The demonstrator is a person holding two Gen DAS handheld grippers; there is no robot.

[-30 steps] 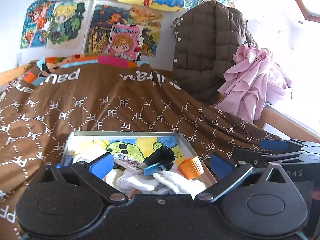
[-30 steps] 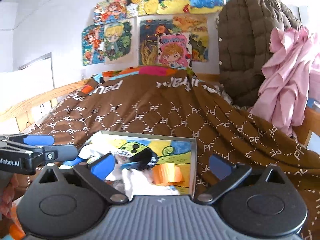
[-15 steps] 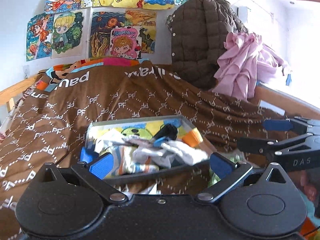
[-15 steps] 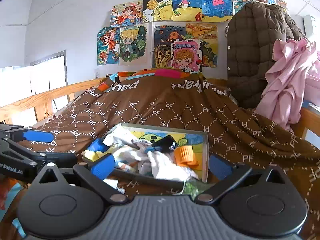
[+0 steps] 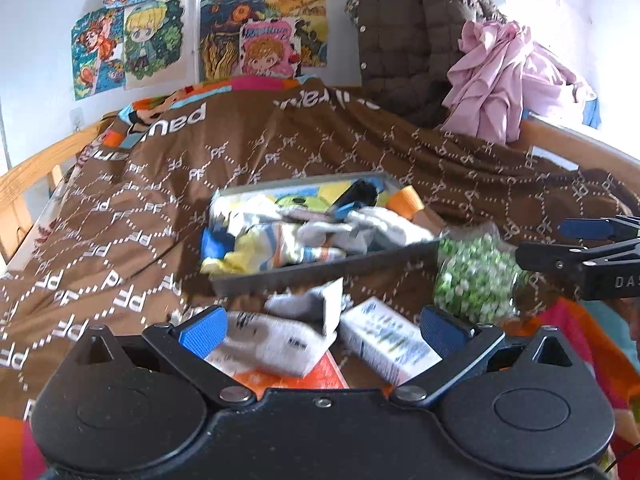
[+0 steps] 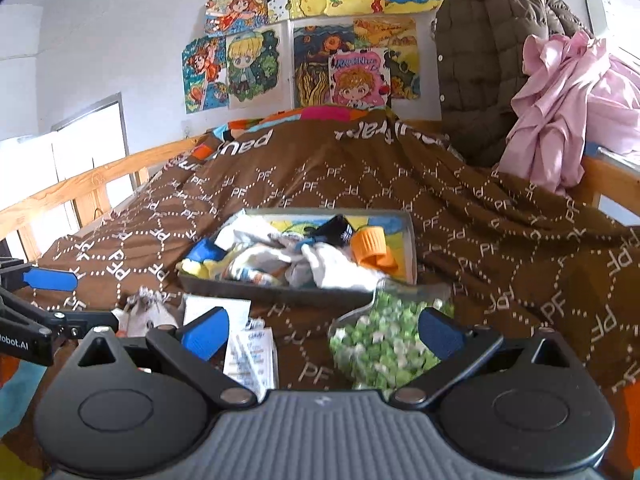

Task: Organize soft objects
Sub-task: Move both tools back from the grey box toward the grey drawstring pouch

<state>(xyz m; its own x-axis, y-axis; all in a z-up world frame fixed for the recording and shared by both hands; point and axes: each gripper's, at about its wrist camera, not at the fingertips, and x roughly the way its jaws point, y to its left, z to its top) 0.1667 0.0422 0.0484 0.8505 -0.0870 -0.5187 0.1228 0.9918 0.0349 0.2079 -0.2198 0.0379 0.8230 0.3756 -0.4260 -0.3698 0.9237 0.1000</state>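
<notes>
Brown quilt [image 5: 280, 152] w/ white "PF" print covers the bed. Left wrist view: left tool [image 5: 322, 330] spread wide, nothing between its blue pads [image 5: 198, 332]; it hangs over a white sock [image 5: 280, 340] & a small white box [image 5: 390, 342], both lying on the quilt just in front of the tray [image 5: 320, 270]. Tray is shallow, grey, packed w/ soft stuff: socks [image 5: 316, 232] in white, yellow & stripes, plus a black item [image 5: 356, 196] & an orange cap [image 5: 404, 200] toward the far right corner. Clear bag of green-white bits [image 5: 476, 276] sits just right of the tray's near corner. Right tool [image 5: 588, 248] shows at the right edge, side-on; from here can't tell its spread. Brown jacket [image 5: 408, 32] & pink garment [image 5: 504, 80] hang at the far end, cartoon pics [image 5: 224, 28] on the wall.

Right wrist view: right tool [image 6: 322, 332] also spread, empty, pads either side of open air above the quilt. Green bag [image 6: 376, 340] lies near its right pad, box [image 6: 252, 354] near its left. Tray [image 6: 280, 290] beyond, same heap of socks [image 6: 312, 260]. Left tool [image 6: 48, 300] enters at the left edge, sock [image 6: 150, 312] by its tip. Wooden rail [image 6: 80, 180] runs along the bed's left side.
</notes>
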